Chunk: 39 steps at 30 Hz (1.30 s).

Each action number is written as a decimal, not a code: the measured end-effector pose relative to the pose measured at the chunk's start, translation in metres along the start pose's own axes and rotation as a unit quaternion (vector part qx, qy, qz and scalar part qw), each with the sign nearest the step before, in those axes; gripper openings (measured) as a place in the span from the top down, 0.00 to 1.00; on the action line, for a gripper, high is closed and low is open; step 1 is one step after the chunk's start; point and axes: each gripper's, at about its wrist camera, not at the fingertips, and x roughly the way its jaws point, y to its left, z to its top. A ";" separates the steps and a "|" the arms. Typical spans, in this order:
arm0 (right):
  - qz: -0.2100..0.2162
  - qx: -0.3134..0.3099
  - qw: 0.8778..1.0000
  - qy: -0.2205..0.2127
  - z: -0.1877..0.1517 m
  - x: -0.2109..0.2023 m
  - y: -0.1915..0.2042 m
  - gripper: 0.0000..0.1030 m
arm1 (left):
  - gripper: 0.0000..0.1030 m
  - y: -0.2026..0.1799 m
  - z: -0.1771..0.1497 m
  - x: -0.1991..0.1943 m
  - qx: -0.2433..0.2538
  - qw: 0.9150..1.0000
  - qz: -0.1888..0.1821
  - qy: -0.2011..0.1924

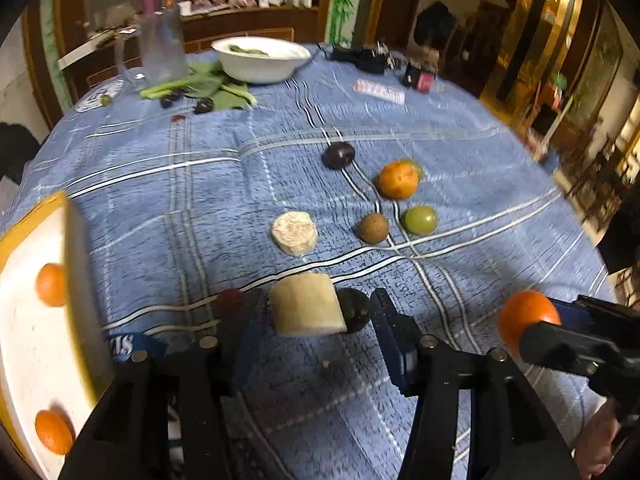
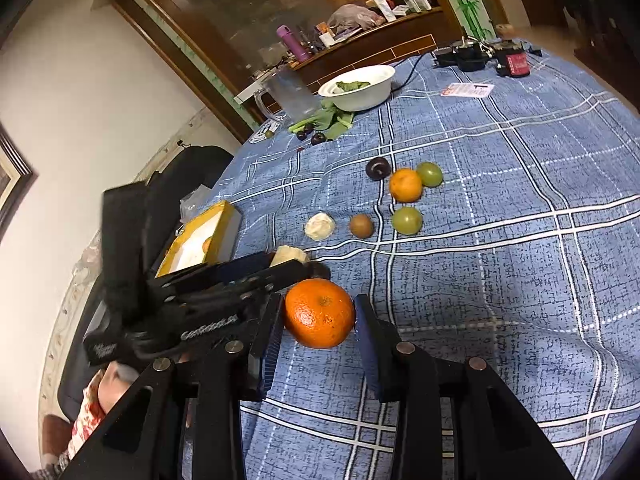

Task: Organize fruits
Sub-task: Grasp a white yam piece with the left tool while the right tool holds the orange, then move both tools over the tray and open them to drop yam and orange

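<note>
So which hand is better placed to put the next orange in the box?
Right. Its tongs are shut on an orange, ready to carry. The left tongs are open and empty beside the box, around a pale chunk.

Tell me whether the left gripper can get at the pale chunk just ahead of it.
Probably yes. The left gripper is open, and the pale chunk lies on the tablecloth between its fingers, with nothing across the way. A dark fruit sits tight beside it and could get nudged.
</note>
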 end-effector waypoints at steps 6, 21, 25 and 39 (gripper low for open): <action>0.016 0.009 1.000 0.008 -0.003 0.009 -0.007 0.63 | 0.54 -0.013 -0.005 0.001 0.016 0.999 0.037 -0.008; 0.047 -0.040 0.998 0.025 -0.003 0.024 0.049 0.63 | 0.66 0.066 -0.074 -0.121 -0.163 0.980 0.022 -0.109; 0.081 -0.079 0.992 0.047 -0.006 0.045 0.099 0.62 | 0.66 0.113 -0.103 -0.141 -0.227 0.965 0.066 -0.117; 0.063 -0.156 0.982 0.085 -0.029 0.115 0.187 0.39 | 0.32 0.178 -0.161 -0.157 -0.337 0.927 0.058 -0.154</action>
